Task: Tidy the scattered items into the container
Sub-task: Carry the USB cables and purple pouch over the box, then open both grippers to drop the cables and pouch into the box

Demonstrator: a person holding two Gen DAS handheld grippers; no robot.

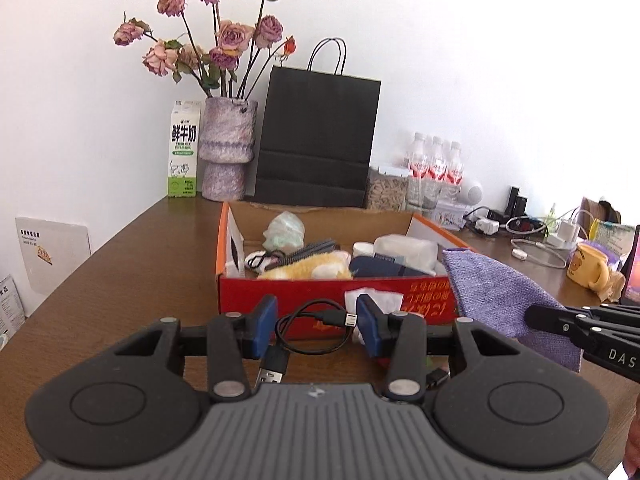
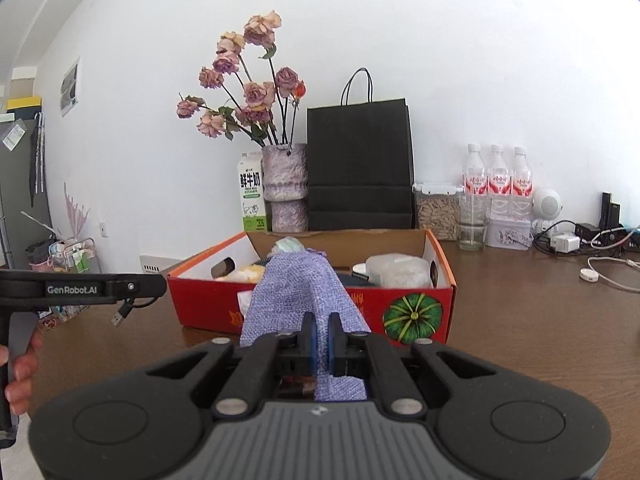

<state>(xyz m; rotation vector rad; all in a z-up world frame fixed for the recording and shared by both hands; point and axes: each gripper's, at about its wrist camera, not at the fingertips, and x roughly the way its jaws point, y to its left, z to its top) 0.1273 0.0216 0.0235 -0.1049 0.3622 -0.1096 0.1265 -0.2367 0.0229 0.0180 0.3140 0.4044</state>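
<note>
- Left gripper (image 1: 317, 326) clasped a coiled black cable (image 1: 310, 330) between its blue pads, in front of the red box (image 1: 336, 294), near its front wall.
- Right gripper (image 2: 321, 338) clenched tight on a purple cloth (image 2: 296, 292), also lifted before the box.
- Box sat on the brown table (image 1: 140, 264), already holding a yellow plush (image 1: 308, 266) and other bits.
- Black bag (image 1: 316, 136) stood behind the box.

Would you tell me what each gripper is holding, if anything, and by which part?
The left gripper pinches the coiled cable across its loops, with the plug dangling. The right gripper is shut on the purple cloth near one end.
</note>
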